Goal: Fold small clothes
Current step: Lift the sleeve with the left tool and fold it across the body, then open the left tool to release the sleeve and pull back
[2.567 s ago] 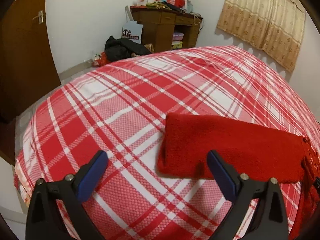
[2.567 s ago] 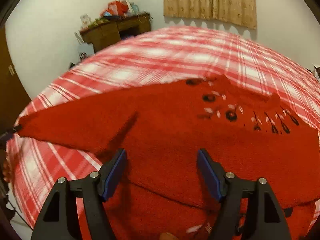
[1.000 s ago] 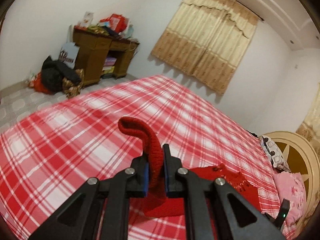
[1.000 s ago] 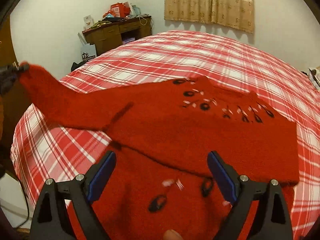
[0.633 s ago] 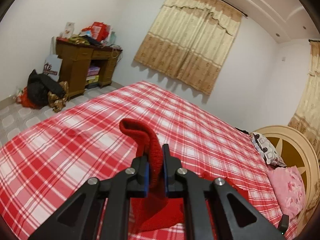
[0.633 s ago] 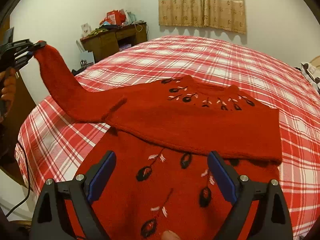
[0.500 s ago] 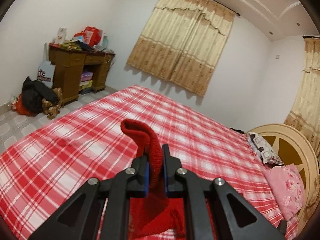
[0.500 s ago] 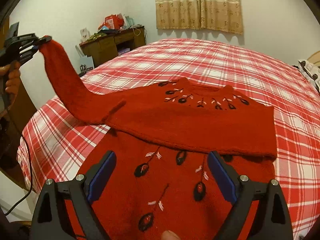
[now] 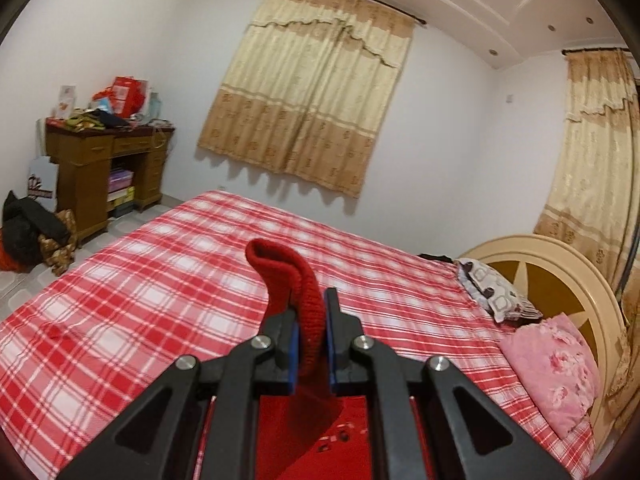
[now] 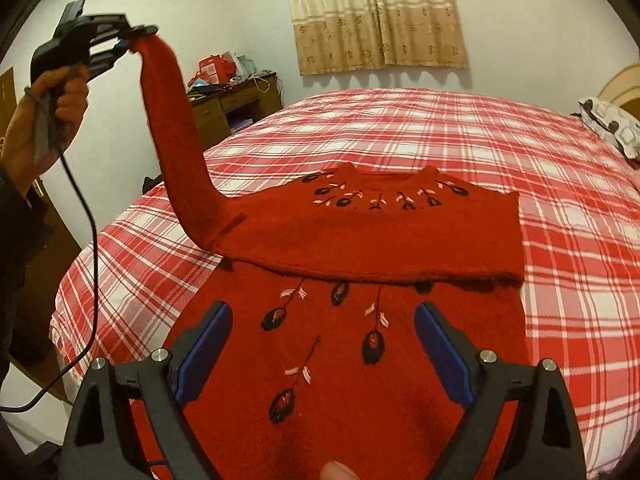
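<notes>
Left hand-held gripper (image 9: 308, 334) clamped on the cuff of a red sleeve (image 9: 294, 280), blue pads pressed to the knit on both sides, cuff curling up and over to the left above the jaws. Right hand-held gripper (image 10: 322, 350) with jaws wide apart, nothing between the pads, hovering low in its frame above the lower body of the garment.

Then by size:

- Bed (image 10: 520, 152) under a red-and-white plaid cover, filling the middle of both views; cream headboard (image 9: 560, 264) at right of the left wrist view.
- Red sweater (image 10: 372, 236) spread flat on the bed, centre of the right wrist view, upper part folded down over the lower part, dark embroidered leaves with pale stitches at the neckline and down the front. One sleeve lifted off the bed, rising from the shoulder at centre left to the upper left of the frame, taut (cuff end pinched in the left hand-held gripper (image 10: 132, 38) there).
- Beige curtain (image 9: 308, 108) on the far wall, upper centre; a second one (image 9: 596, 160) at far right.
- Wooden desk (image 9: 104, 164) at left against the wall, piled with boxes and clutter, dark bags on the floor beside it.
- Pink floral pillow (image 9: 556, 368) and a patterned one (image 9: 492, 292) near the headboard.
- Person's hand (image 10: 52, 112) gripping the left tool's handle, far left, black cable (image 10: 90, 240) hanging below.
</notes>
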`<state>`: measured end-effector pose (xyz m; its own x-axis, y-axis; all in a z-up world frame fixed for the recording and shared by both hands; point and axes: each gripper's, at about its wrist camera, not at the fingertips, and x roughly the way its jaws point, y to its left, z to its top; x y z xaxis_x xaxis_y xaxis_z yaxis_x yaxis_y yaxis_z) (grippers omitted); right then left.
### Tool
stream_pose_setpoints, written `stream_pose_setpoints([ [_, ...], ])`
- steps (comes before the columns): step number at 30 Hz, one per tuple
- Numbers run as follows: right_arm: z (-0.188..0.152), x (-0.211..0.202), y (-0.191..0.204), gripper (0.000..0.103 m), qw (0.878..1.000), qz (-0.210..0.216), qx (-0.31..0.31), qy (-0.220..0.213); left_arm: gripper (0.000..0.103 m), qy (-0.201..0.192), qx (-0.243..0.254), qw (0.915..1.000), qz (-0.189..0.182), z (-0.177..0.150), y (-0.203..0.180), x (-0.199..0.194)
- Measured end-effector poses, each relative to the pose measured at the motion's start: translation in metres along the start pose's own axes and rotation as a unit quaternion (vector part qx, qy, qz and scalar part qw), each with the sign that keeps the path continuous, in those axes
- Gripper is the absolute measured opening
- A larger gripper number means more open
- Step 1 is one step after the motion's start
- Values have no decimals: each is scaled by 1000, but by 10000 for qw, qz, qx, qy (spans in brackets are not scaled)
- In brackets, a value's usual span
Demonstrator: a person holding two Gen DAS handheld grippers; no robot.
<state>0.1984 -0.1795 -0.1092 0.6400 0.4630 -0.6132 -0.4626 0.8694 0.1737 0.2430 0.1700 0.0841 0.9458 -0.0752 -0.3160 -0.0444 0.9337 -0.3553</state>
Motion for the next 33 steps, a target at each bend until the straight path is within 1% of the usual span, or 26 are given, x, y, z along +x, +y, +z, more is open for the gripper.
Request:
stream_pose_setpoints([
  [2,-3,-2,-5,93,10000,-15,62,-15,11,20,30,9999,-151,1,-16,6],
  [8,-12,-6,-17,93,9998,20,216,-19,11,42,158,9989,-449,5,-56,18],
  [13,-22,-3,-24,93,9994,27,346,75,11,209,312,9970,-673,-9,-85,35],
  [17,-31,-3,-30,93,9989,9,454,112,11,499,466,9942,-828,-39,-111,58],
  [18,-32,-3,-31,93,9988,6,468,120,11,544,547,9937,-813,-49,-119,63],
  [21,-37,-4,-34,93,9986,-32,505,158,11,656,948,9903,-778,-84,-149,80],
  [23,-41,-5,-37,93,9985,-114,488,207,11,851,1200,9859,-801,-113,-167,96],
  [25,-45,-6,-40,93,9984,-160,497,227,11,994,1397,9821,-784,-134,-180,106],
  [28,-54,-5,-48,93,9976,-153,611,293,23,1197,1860,9725,-734,-165,-198,120],
  [29,-57,-4,-51,93,9973,-153,655,306,32,1245,2030,9689,-668,-174,-201,122],
  [30,-59,-4,-53,93,9971,-158,679,303,36,1290,2152,9654,-707,-180,-202,121],
  [31,-61,-4,-55,93,9970,-168,691,302,42,1310,2223,9630,-783,-183,-202,117],
  [32,-61,-4,-56,93,9970,-177,694,308,52,1292,2306,9613,-782,-186,-198,110],
  [33,-62,-3,-57,93,9969,-179,704,309,58,1266,2352,9608,-737,-186,-195,105],
])
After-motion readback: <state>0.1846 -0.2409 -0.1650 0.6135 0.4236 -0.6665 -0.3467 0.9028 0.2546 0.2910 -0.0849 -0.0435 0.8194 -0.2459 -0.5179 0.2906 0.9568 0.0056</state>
